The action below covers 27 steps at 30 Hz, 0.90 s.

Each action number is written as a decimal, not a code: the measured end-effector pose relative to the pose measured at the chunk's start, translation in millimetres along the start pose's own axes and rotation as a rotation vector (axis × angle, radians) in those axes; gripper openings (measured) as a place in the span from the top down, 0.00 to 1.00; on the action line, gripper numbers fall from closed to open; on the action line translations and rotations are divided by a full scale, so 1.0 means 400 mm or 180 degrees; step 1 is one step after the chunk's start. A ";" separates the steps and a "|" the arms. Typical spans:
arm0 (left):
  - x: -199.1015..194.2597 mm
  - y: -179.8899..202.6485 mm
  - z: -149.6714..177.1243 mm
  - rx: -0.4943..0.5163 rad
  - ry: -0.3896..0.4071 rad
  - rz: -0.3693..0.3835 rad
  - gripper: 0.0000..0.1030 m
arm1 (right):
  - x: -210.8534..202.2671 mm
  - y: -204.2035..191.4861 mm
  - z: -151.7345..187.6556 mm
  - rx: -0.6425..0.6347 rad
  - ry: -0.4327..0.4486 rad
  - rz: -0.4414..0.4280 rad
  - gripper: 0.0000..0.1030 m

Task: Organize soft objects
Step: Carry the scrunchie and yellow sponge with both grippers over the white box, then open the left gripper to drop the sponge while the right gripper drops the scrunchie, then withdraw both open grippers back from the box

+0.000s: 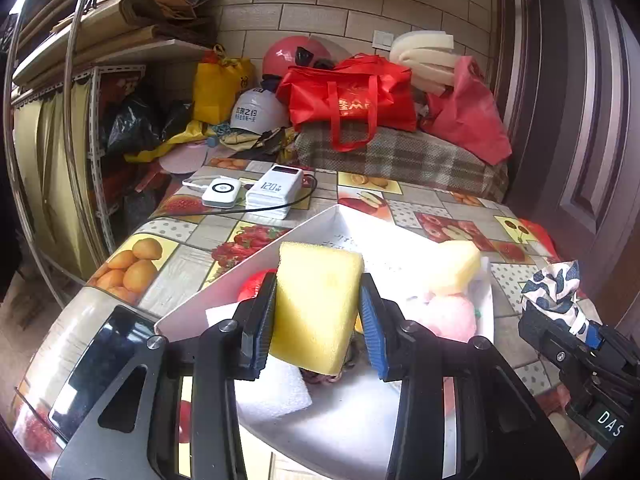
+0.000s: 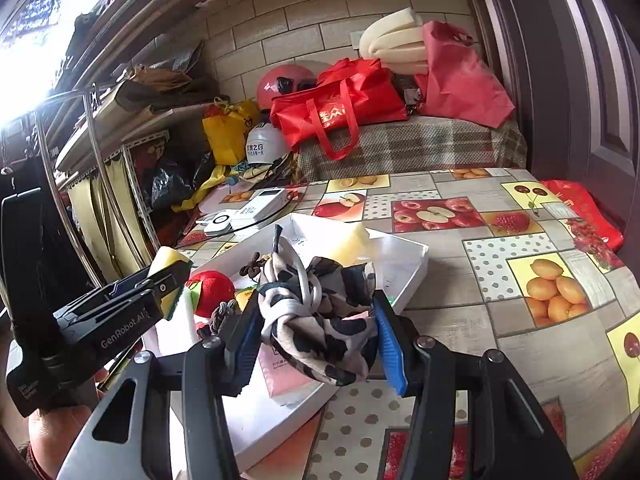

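Note:
My left gripper [image 1: 318,312] is shut on a yellow sponge [image 1: 316,304] and holds it above the white tray [image 1: 304,226]. My right gripper [image 2: 318,340] is shut on a knotted black-and-white patterned cloth [image 2: 320,312] over the tray's near right side [image 2: 404,280]. The cloth also shows in the left wrist view [image 1: 554,288]. The tray holds a second yellow sponge [image 1: 456,266], a pink soft item [image 1: 452,314], a red ball [image 2: 212,286], a white foam block [image 1: 276,392] and a dark hair tie [image 2: 254,266].
The table wears a fruit-print oilcloth [image 2: 520,280]. Two white power banks [image 1: 270,192] with a cable lie at its far left. A phone [image 1: 96,364] lies at the near left. Red bags [image 1: 352,92], helmets and a plaid-covered bench stand behind.

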<state>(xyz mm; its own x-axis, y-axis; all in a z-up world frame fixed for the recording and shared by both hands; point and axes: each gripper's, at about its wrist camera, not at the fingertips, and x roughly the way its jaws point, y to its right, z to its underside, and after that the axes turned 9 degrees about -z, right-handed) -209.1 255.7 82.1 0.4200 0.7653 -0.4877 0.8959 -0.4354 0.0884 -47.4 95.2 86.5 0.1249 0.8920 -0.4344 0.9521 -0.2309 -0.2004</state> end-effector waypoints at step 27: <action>-0.055 0.034 0.103 0.0118 0.0165 -0.0193 0.00 | -0.019 -0.013 0.037 -0.0135 0.0284 0.0284 0.15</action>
<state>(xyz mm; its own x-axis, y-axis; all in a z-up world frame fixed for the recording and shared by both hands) -212.0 213.3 58.3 0.3729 0.8139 -0.4455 0.9144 -0.4040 0.0272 -57.5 84.0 77.7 0.2323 0.9001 -0.3686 0.9468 -0.2961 -0.1264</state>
